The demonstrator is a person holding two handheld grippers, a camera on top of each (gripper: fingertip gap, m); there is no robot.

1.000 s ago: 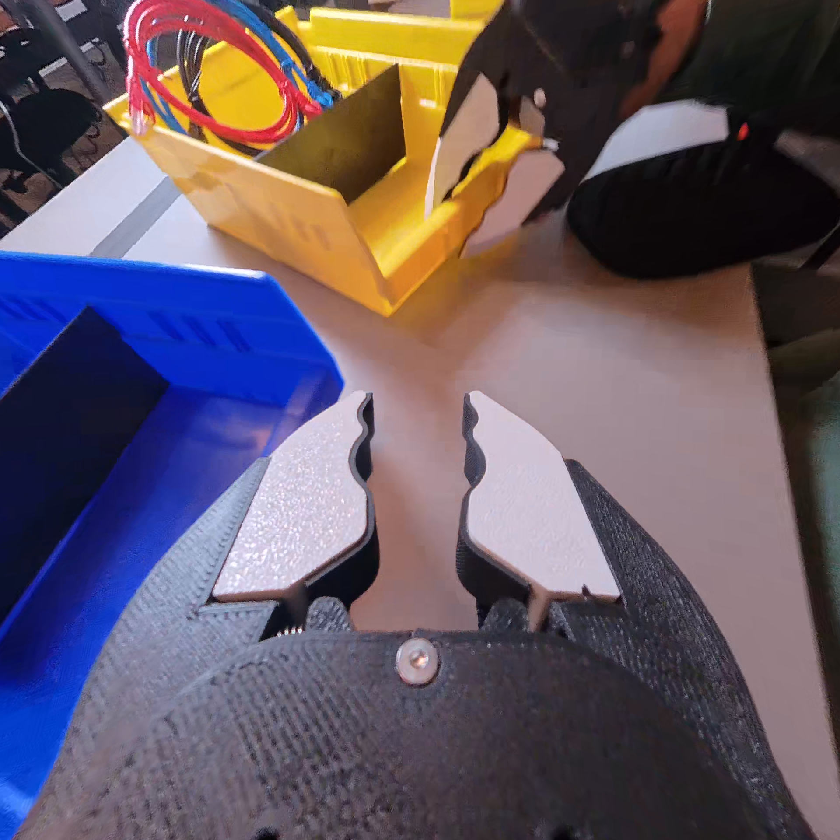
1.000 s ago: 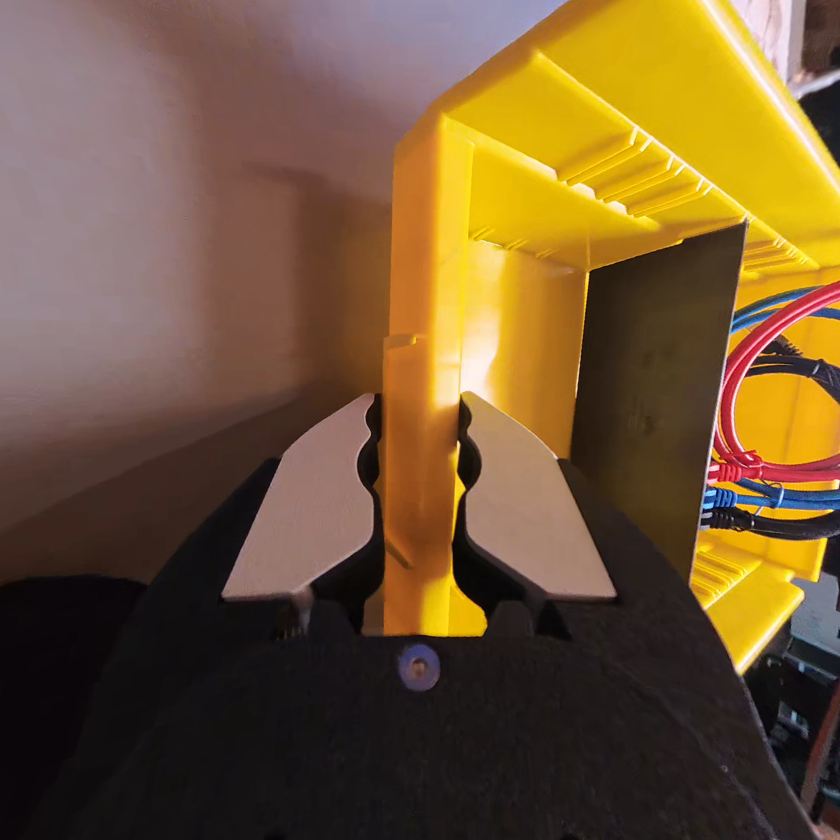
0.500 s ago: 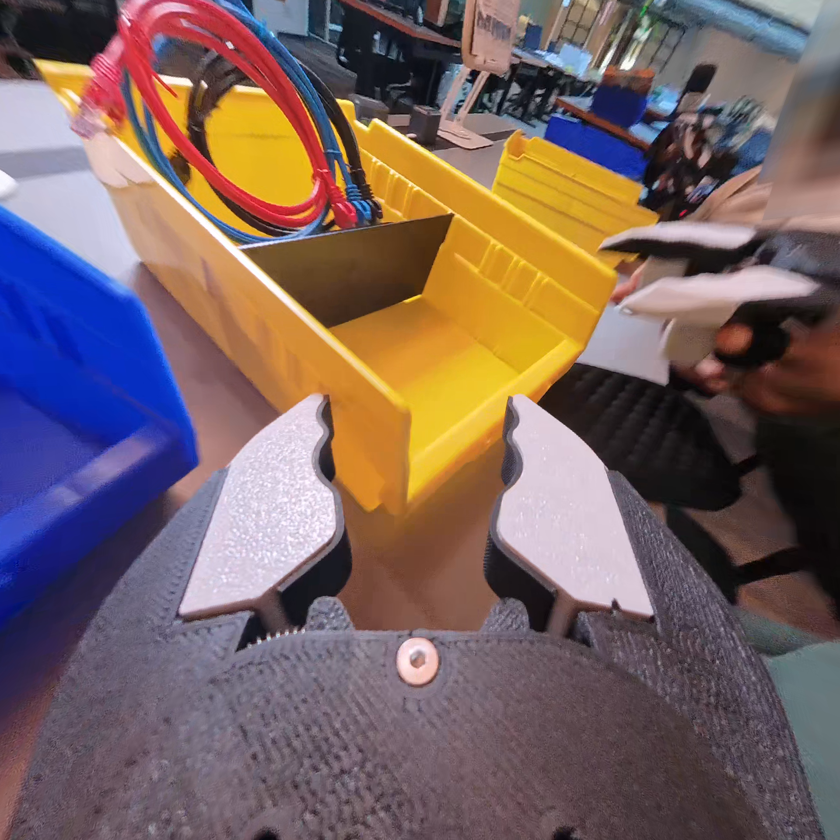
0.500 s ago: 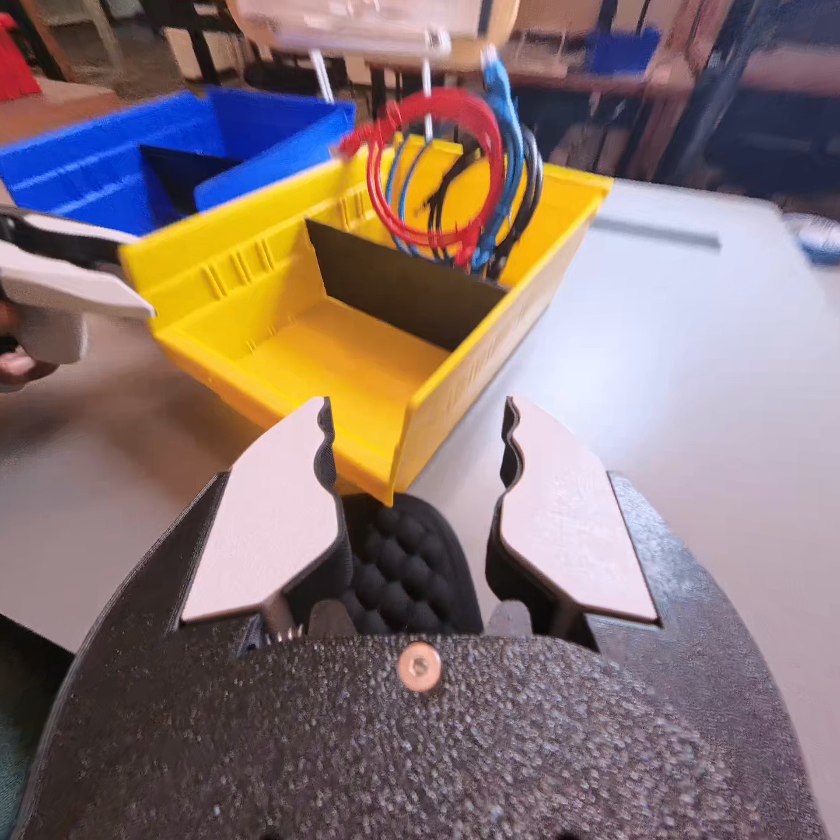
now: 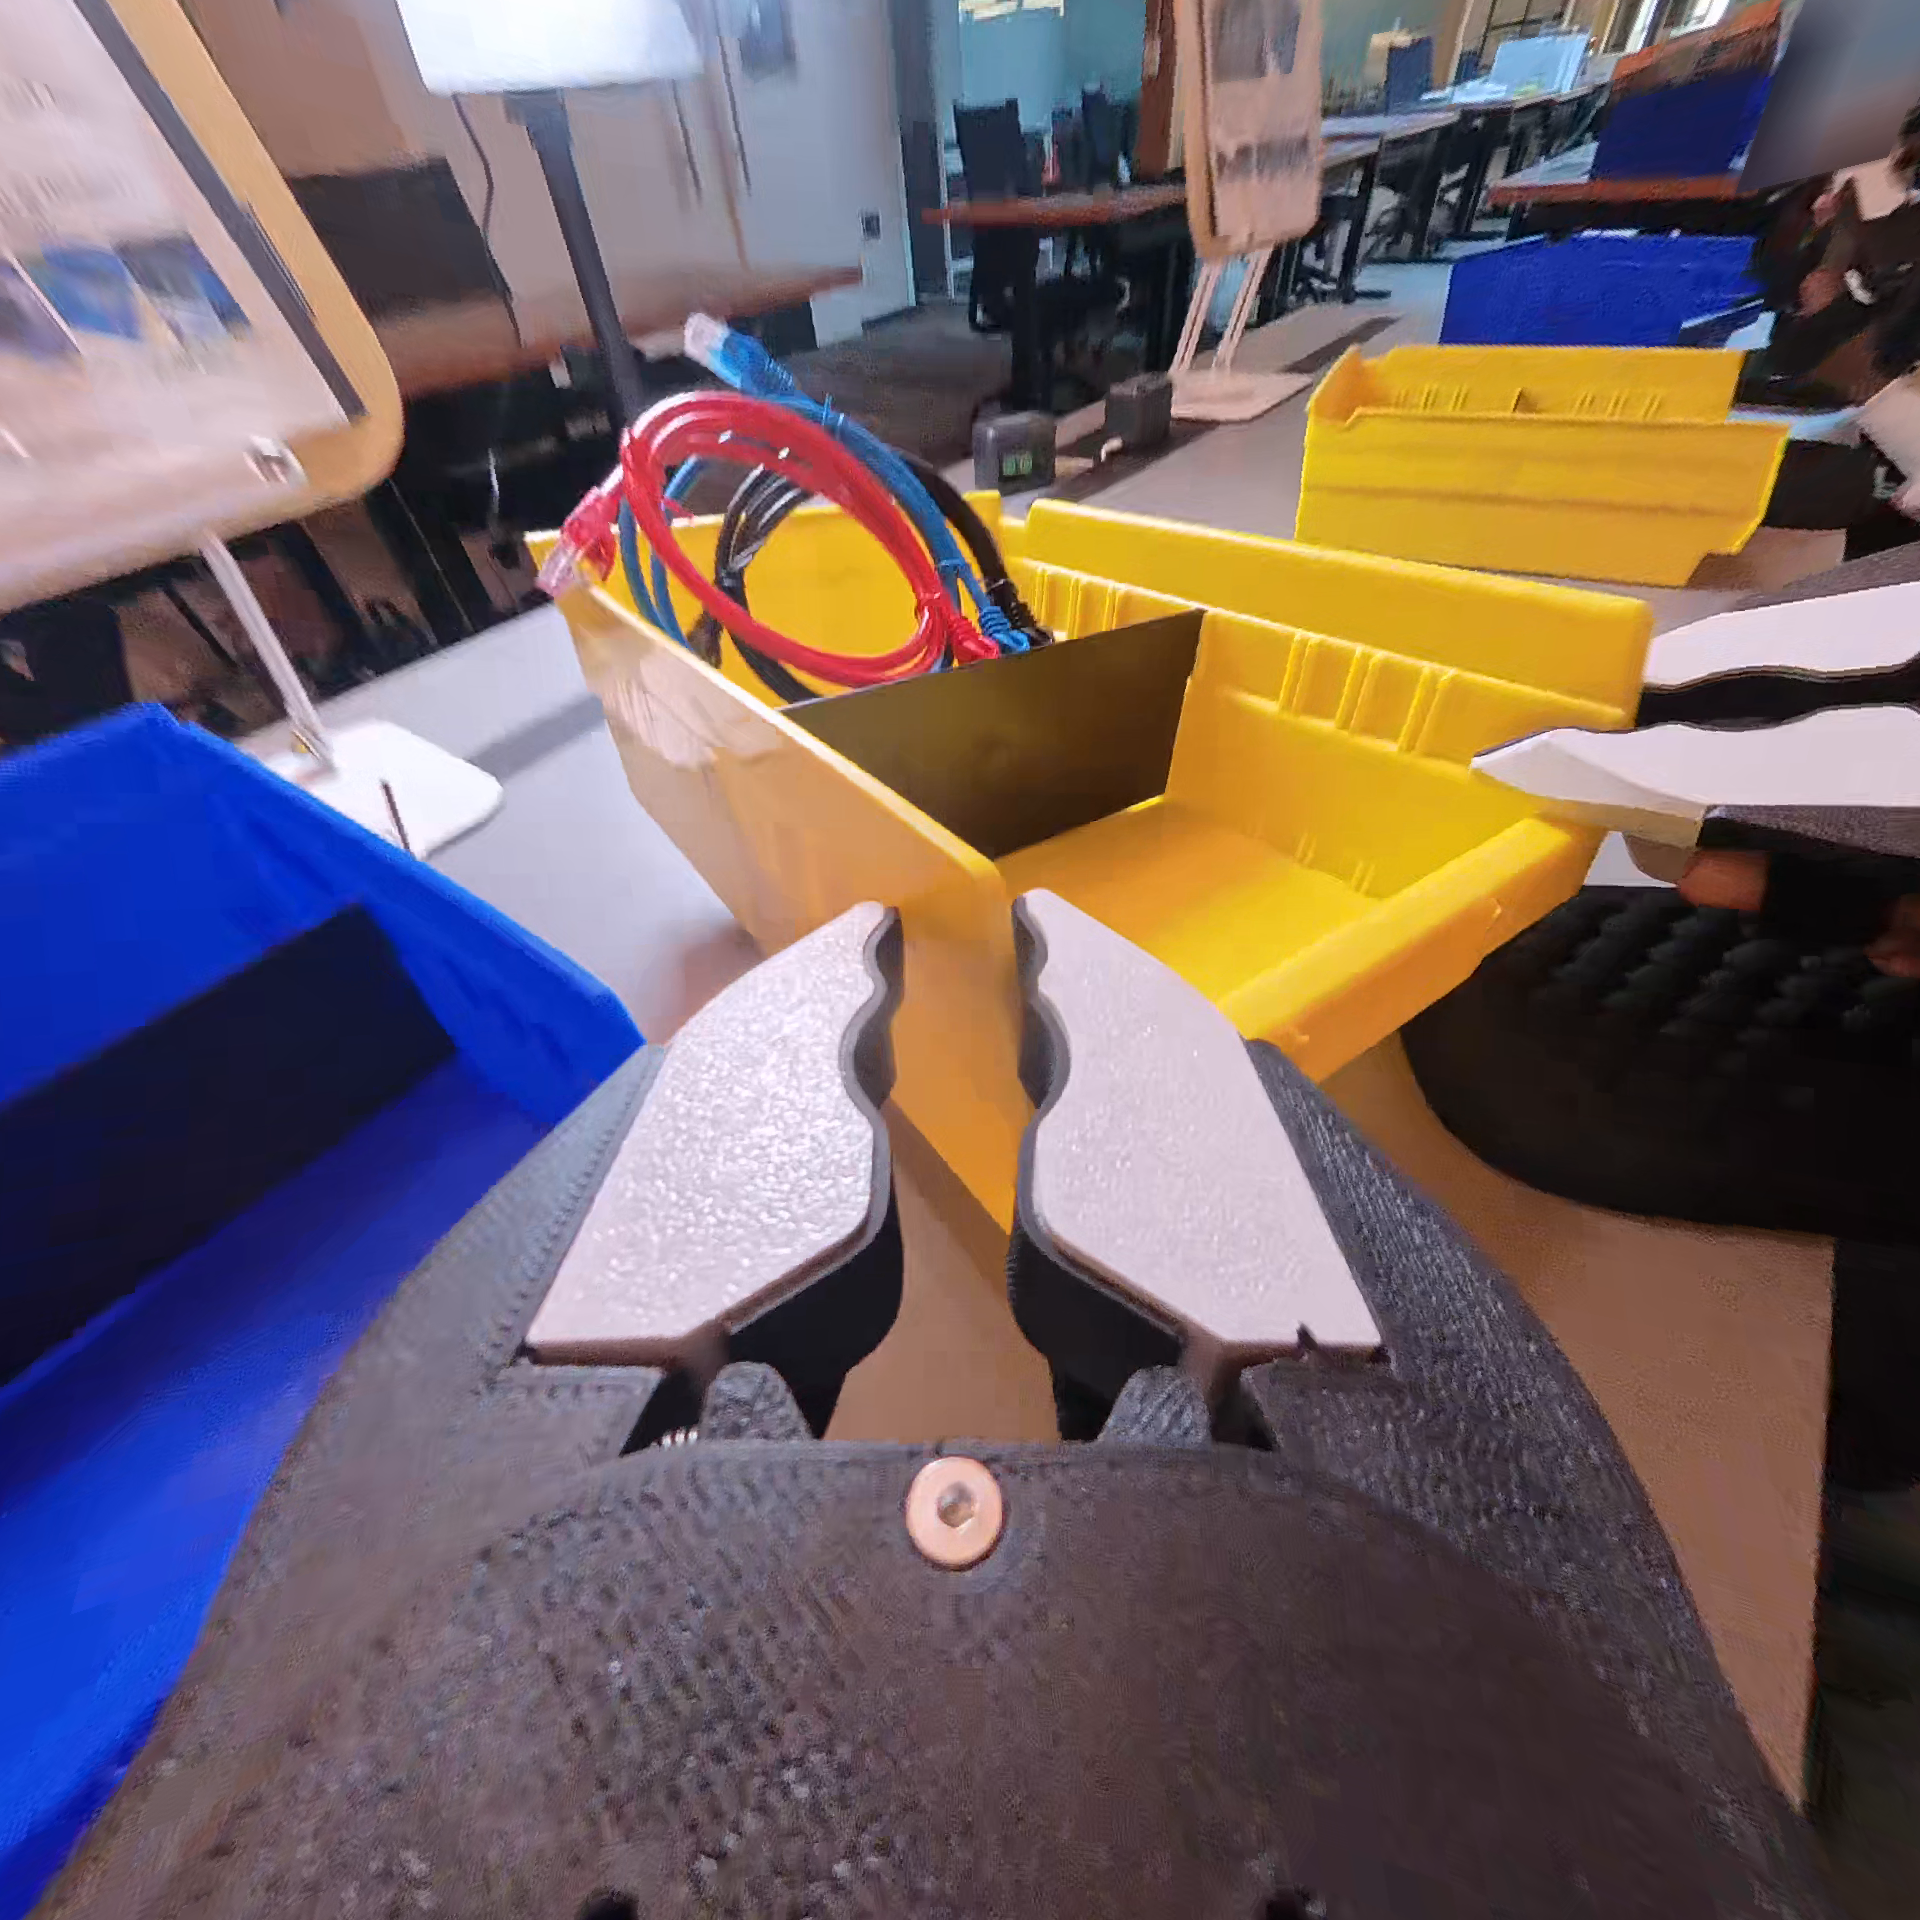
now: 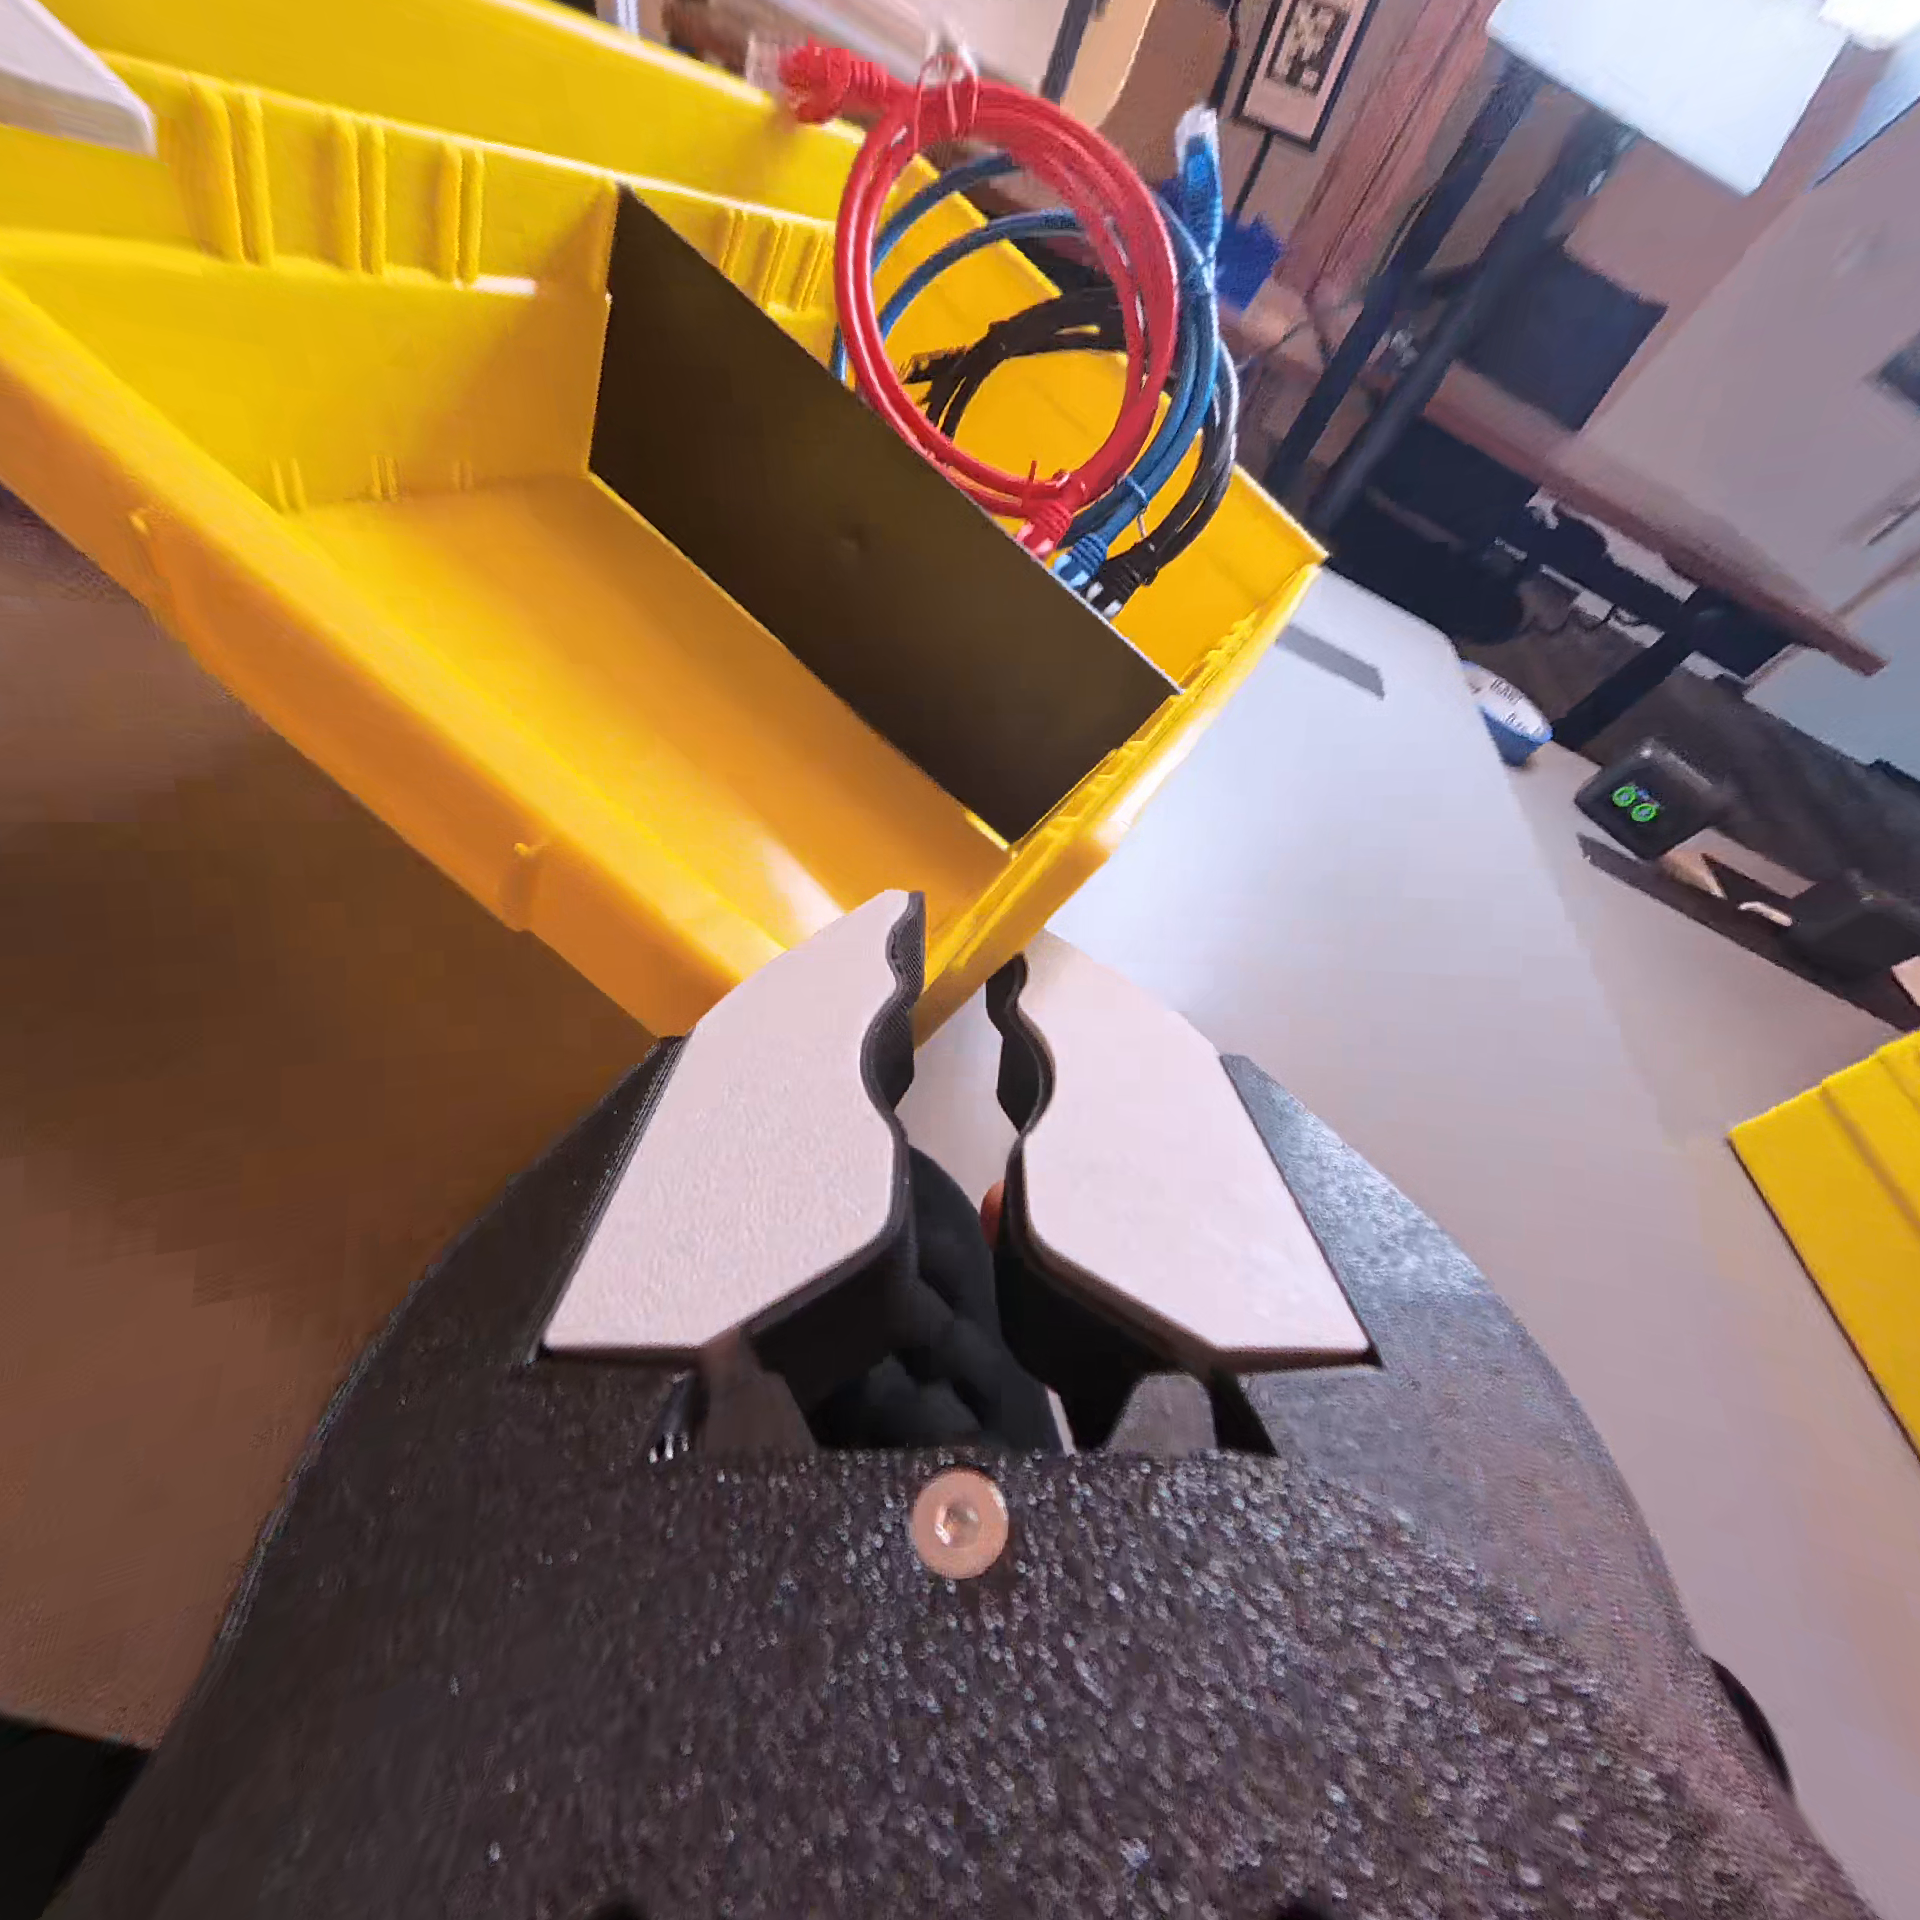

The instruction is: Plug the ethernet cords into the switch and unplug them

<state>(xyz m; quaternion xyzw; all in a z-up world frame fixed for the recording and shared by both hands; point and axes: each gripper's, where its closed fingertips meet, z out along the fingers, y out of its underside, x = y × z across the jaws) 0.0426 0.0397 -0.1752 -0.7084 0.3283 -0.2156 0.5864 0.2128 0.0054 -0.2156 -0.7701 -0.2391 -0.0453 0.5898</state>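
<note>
Coiled red, blue and black ethernet cords (image 5: 894,540) lie in the far compartment of a yellow bin (image 5: 1351,665), behind a black divider (image 5: 1018,748). The near compartment is empty. No switch is in view. My left gripper (image 5: 954,925) is closed on the bin's near side wall at its front corner. My right gripper (image 6: 966,935) is closed on the rim of the opposite side wall (image 6: 1143,748) and also shows at the right of the left wrist view (image 5: 1564,717). The cords (image 6: 1148,270) and divider (image 6: 831,582) show in the right wrist view too.
A blue bin (image 5: 260,935) stands to the left of the yellow one. A second yellow bin (image 5: 1538,468) sits farther back on the table. A sign stand with a white base (image 5: 395,790) is behind the blue bin. A black cushioned seat (image 5: 1662,1039) is at the table's edge. One gripper's finger ends stand about 20 cm off the other's.
Half a second ago both grippers were wide open near the yellow bin's front end. Now each has narrowed onto a side wall of the bin.
</note>
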